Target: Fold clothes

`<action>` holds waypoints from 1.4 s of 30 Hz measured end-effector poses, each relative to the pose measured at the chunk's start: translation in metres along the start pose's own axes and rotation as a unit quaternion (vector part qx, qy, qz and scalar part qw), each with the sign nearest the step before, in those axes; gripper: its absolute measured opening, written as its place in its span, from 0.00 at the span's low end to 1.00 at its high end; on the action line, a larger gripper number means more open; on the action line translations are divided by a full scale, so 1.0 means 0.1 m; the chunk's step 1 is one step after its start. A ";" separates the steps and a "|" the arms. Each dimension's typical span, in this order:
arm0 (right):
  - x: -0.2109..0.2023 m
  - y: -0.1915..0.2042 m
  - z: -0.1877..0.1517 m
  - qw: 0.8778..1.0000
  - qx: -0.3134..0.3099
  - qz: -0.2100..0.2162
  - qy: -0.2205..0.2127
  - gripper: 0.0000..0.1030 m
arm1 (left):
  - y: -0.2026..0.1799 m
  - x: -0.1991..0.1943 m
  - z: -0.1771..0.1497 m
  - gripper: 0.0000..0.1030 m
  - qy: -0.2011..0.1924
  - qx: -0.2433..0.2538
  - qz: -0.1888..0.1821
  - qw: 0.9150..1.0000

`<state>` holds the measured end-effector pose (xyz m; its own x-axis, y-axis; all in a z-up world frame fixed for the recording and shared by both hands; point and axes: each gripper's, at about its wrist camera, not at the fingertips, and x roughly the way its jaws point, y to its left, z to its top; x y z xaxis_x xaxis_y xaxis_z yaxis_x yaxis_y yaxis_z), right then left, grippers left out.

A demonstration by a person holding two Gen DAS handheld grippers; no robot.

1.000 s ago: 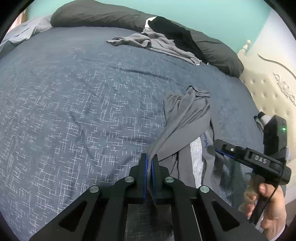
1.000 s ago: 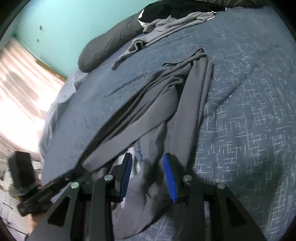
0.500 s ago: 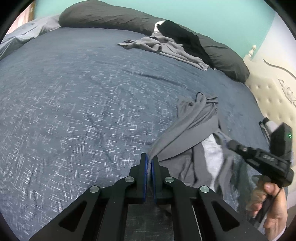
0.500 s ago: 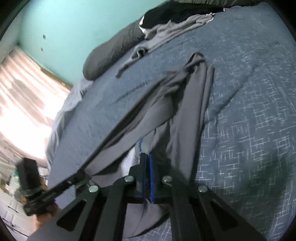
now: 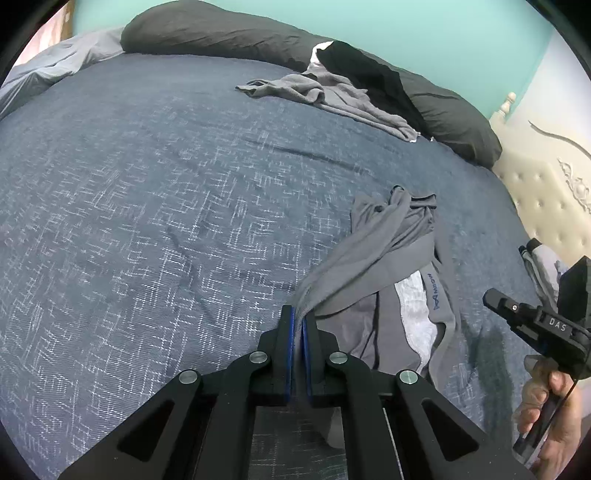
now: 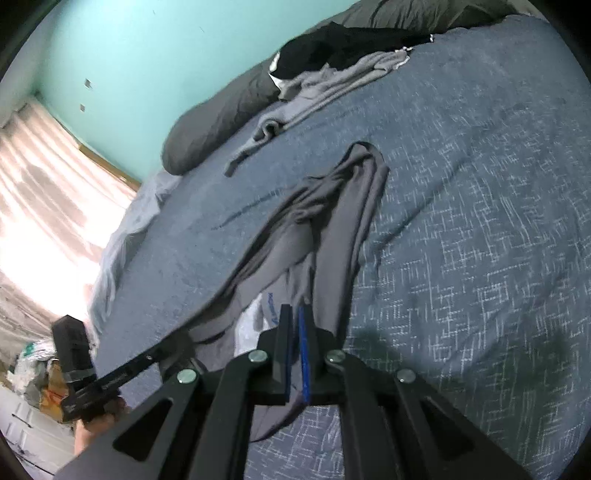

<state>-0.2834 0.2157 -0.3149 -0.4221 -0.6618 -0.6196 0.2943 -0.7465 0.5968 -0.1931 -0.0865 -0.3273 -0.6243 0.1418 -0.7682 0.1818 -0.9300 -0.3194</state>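
Grey pants with a light inner waistband lie bunched on the blue bedspread. My left gripper is shut on one edge of the pants and stretches it toward me. My right gripper is shut on another part of the same grey pants, near the waistband. The right gripper also shows at the right edge of the left wrist view, held by a hand. The left gripper shows at the lower left of the right wrist view.
A loose light grey garment and a black garment lie at the far side by dark pillows. A cream tufted headboard stands on the right. Bright curtains are on the left.
My right gripper closed on the pants near the waistband. Both grippers pulled back, and the pants are drawn tighter between them.
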 end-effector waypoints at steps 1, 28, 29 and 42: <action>0.03 0.01 0.00 1.000 -0.003 -0.002 0.004 0.06 | 0.00 0.00 0.00 0.04 0.000 0.000 0.000 1.000; 0.85 0.60 0.03 0.964 -0.189 -0.147 0.118 0.38 | -0.07 0.07 0.01 0.04 0.016 -0.009 -0.026 0.999; 0.87 0.60 0.03 0.962 -0.194 -0.151 0.120 0.31 | -0.07 0.07 0.01 0.04 0.017 -0.010 -0.026 0.999; 0.46 0.38 0.14 0.975 -0.163 -0.132 0.069 0.04 | -0.06 0.09 0.00 0.04 0.018 -0.015 -0.029 0.999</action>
<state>-0.3038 0.1577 -0.3133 -0.4081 -0.4293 -0.8057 0.4578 -0.8598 0.2262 -0.2002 -0.0798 -0.3323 -0.6066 0.2073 -0.7675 0.1690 -0.9097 -0.3793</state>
